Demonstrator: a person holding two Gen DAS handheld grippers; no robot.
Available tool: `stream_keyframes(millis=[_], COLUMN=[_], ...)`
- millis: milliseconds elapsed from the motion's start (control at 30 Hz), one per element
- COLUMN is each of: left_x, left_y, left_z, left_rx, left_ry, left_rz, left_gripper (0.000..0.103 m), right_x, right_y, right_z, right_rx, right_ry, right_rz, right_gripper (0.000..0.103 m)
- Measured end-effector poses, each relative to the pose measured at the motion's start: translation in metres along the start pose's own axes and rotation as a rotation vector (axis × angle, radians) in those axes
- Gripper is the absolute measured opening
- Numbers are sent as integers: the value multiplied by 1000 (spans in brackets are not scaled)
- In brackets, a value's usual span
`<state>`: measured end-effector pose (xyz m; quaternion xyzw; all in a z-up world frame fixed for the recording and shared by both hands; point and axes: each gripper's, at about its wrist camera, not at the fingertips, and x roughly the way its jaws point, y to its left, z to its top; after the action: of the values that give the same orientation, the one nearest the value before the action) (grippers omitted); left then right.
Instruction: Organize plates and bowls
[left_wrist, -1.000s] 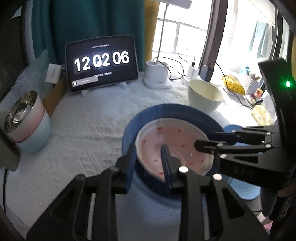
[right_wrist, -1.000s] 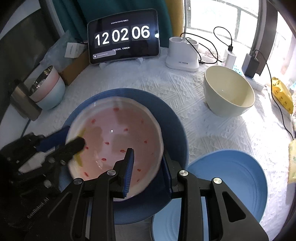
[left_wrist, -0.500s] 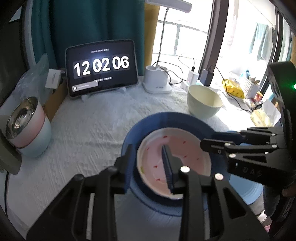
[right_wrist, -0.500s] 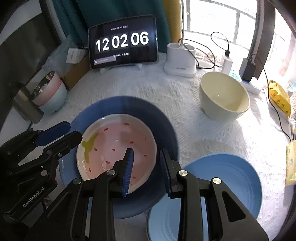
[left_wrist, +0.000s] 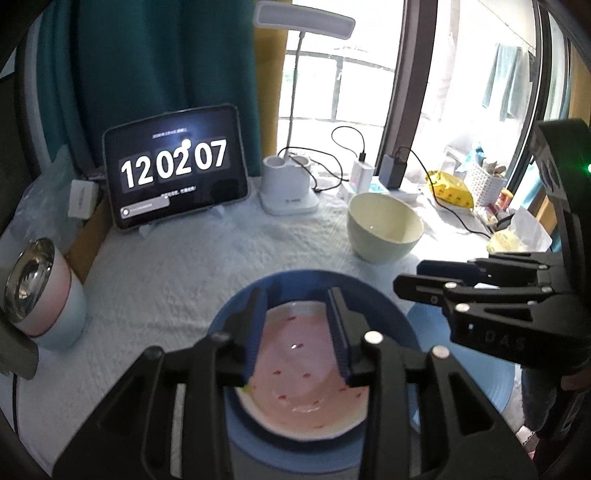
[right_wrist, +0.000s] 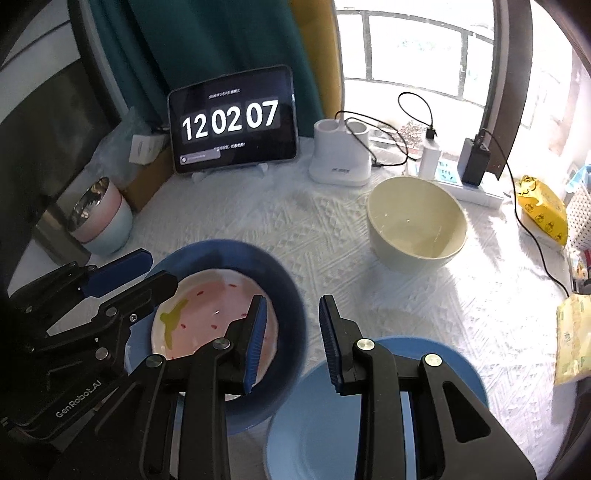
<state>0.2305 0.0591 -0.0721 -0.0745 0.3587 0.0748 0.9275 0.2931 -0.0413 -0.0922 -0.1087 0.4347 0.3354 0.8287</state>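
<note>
Left gripper jaws just opening, empty above pink plate. Right gripper narrow gap, empty. Risk: bumping pink plate off dark blue plate.

Small pink speckled ceramic plate nested inside the dark blue round plate, both on the white textured tablecloth at the near edge. Just right of them, edges touching or overlapping, a light blue round plate. Farther back and to the right, well apart from the plates, a pale cream deep bowl. At the far left edge, stacked pink and pale blue bowls with a steel lining. Along the back, black tablet showing a clock left of the white lamp base. Behind the cream bowl, a white charger block and black power bank.
</note>
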Motion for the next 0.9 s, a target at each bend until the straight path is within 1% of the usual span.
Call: stream_keyframes(millis=[33, 67, 200, 433, 900], left_x=[2, 3, 9, 21, 52], left_y=[-2, -3, -11, -26, -58], left_z=[3, 4, 13, 28, 52], left_rx=[-3, -6, 3, 34, 56], left_ry=[-3, -5, -11, -17, 1], left_rz=[-5, -10, -10, -10, -16], left_gripper=[45, 45, 46, 48, 49], right_x=[-1, -2, -6, -9, -6], right_y=[-4, -7, -22, -49, -97], right_z=[1, 2, 4, 10, 18], right_rx=[4, 6, 21, 45, 85], right_ry=[-4, -9, -39, -78, -97], right_rz=[-3, -7, -30, -57, -62], right_gripper=[31, 31, 32, 37, 39])
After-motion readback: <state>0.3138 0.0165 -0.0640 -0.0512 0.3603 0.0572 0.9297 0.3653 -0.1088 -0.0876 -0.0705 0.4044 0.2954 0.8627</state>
